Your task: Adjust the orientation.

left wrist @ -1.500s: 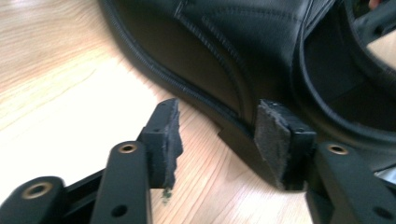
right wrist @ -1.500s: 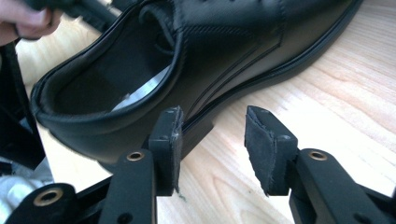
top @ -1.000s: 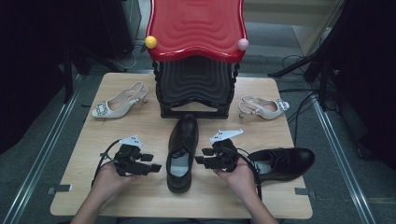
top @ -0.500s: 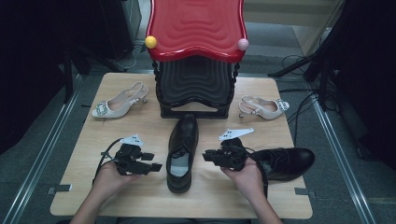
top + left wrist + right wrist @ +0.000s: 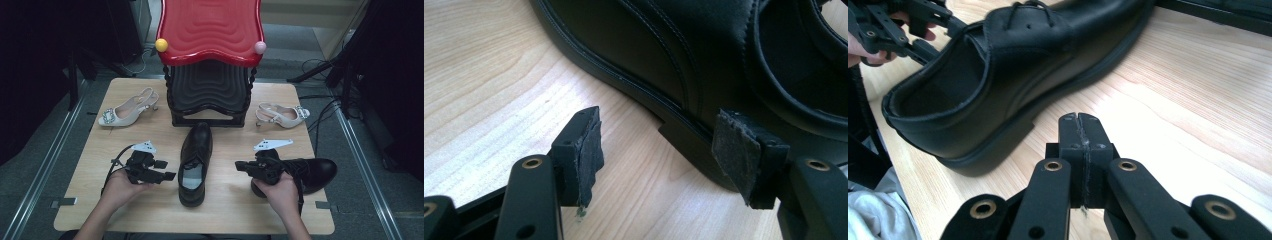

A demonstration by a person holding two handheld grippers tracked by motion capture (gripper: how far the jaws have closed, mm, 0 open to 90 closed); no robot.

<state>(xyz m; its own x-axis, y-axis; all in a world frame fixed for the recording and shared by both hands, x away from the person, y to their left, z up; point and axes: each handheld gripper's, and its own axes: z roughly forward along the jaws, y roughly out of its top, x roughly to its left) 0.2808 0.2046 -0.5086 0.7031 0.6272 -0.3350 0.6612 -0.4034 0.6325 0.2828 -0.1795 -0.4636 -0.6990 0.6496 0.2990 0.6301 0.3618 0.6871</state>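
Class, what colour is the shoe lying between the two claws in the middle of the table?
The shoe is black, seen best in the high view.

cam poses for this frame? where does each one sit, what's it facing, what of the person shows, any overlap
High view: above the person's side of the table, facing forward and down; both forearms, left gripper open, right gripper shut.
Left gripper view: rides the left gripper, faces the heel side of the middle black shoe; its open pads show.
Right gripper view: rides the right gripper, faces the shoe's other side; its pads meet, nothing between.
Shared: all three views show the middle black shoe; the right gripper view also catches the left gripper beyond it.
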